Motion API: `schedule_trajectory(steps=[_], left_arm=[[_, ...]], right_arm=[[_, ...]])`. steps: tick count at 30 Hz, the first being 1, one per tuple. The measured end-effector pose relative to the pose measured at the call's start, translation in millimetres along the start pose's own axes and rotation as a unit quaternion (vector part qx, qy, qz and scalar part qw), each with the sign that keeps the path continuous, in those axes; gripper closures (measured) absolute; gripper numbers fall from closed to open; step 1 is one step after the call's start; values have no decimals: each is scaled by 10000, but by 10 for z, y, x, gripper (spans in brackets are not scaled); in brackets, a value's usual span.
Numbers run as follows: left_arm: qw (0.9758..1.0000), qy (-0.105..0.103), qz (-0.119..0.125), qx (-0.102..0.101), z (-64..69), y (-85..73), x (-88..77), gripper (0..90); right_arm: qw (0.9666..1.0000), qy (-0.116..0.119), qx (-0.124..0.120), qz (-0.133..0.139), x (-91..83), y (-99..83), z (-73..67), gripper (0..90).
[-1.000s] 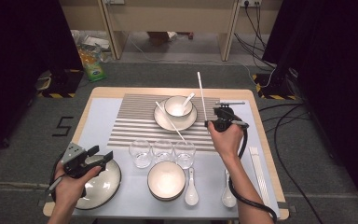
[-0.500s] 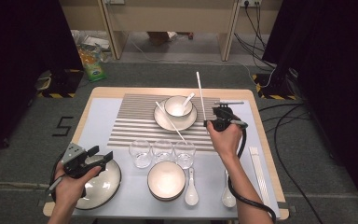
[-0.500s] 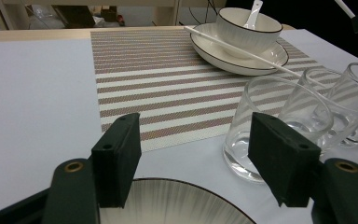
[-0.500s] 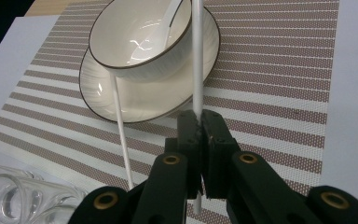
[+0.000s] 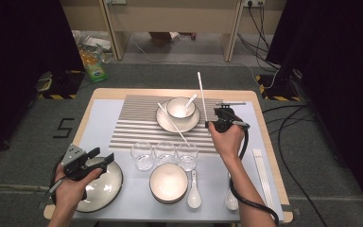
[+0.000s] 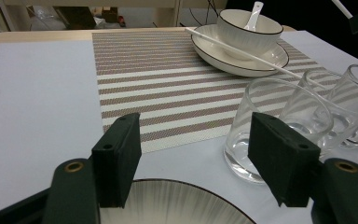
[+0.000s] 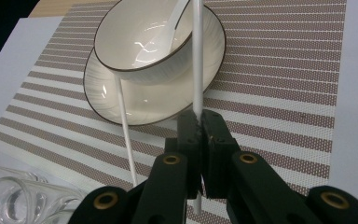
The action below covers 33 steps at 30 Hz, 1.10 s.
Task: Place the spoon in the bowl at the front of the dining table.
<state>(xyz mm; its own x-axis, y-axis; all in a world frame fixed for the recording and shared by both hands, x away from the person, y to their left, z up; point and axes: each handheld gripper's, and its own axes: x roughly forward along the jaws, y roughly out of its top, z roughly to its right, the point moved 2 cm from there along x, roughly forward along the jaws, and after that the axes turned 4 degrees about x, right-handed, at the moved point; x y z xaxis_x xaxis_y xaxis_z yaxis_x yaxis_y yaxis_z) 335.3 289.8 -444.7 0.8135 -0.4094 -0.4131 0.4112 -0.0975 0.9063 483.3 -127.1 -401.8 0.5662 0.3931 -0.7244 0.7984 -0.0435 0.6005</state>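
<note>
My right gripper [image 5: 211, 124] [image 7: 199, 130] is shut on a white chopstick [image 5: 202, 94] [image 7: 196, 56], which stands up out of the jaws over the right side of the striped placemat [image 5: 137, 123]. A second white chopstick [image 5: 174, 125] [image 7: 126, 135] leans from the plate [image 5: 165, 122] toward the glasses. A bowl [image 5: 180, 107] [image 7: 140, 37] with a white spoon in it sits on that plate. My left gripper [image 5: 105, 158] [image 6: 193, 161] is open above the rim of a dark-rimmed plate [image 5: 108, 187] [image 6: 177, 203] at the front left, with nothing between its jaws.
Three clear glasses [image 5: 164, 153] [image 6: 279, 121] stand in a row at the placemat's front edge. In front of them are a stacked bowl [image 5: 168, 182] and two white spoons [image 5: 194, 196]. A chopstick pair [image 5: 263, 170] lies at the table's right edge. A cable trails off the right gripper.
</note>
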Motion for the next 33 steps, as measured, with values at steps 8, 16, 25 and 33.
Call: schedule_trajectory(steps=[8, 16, 25, 33], left_arm=[[10000, 4, 10, -2, 0, 2, -4, 340], [10000, 22, 10, -7, -2, 4, -9, 341], [10000, 23, 4, -3, -3, 2, -10, 342], [10000, 21, 0, 2, -3, 0, -8, 342]], right_arm=[[10000, 17, 5, -8, 9, 13, -15, 874], [10000, 36, -16, 1, 27, 19, -32, 874], [10000, 43, -31, 11, 35, 34, -46, 873], [10000, 57, -18, 15, 45, 43, -62, 874]])
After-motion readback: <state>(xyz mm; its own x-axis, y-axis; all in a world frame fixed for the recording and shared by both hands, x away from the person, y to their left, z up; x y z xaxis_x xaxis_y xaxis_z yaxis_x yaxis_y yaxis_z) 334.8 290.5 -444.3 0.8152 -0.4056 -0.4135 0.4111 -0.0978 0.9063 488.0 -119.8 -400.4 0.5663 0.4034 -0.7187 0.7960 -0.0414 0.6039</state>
